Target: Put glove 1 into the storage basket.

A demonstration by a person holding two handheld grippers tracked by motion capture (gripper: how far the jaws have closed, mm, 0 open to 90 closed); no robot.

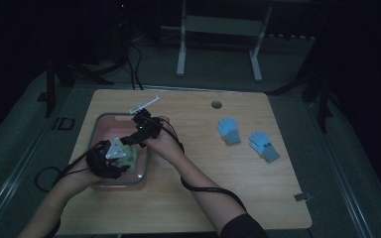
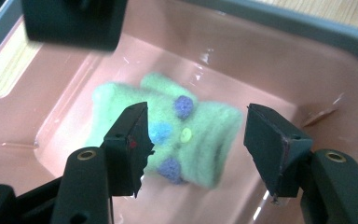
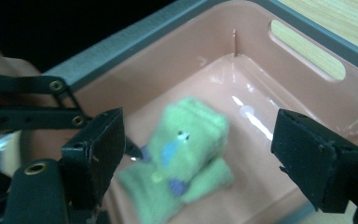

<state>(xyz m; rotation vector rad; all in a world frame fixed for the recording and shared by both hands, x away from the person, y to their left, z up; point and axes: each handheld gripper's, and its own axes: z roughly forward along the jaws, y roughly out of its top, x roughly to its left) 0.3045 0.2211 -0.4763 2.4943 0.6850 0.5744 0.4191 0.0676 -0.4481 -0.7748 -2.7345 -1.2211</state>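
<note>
Left gripper view: left tool released above green felt glove in pink bin; right tool also released.

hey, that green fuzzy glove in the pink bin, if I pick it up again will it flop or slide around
The green glove looks like soft fuzzy knit, lying folded, so it would probably droop from a pinch. It seems light. On the pink bin, whose floor looks glossy, a push may slide it easily, though it should not roll.
</note>
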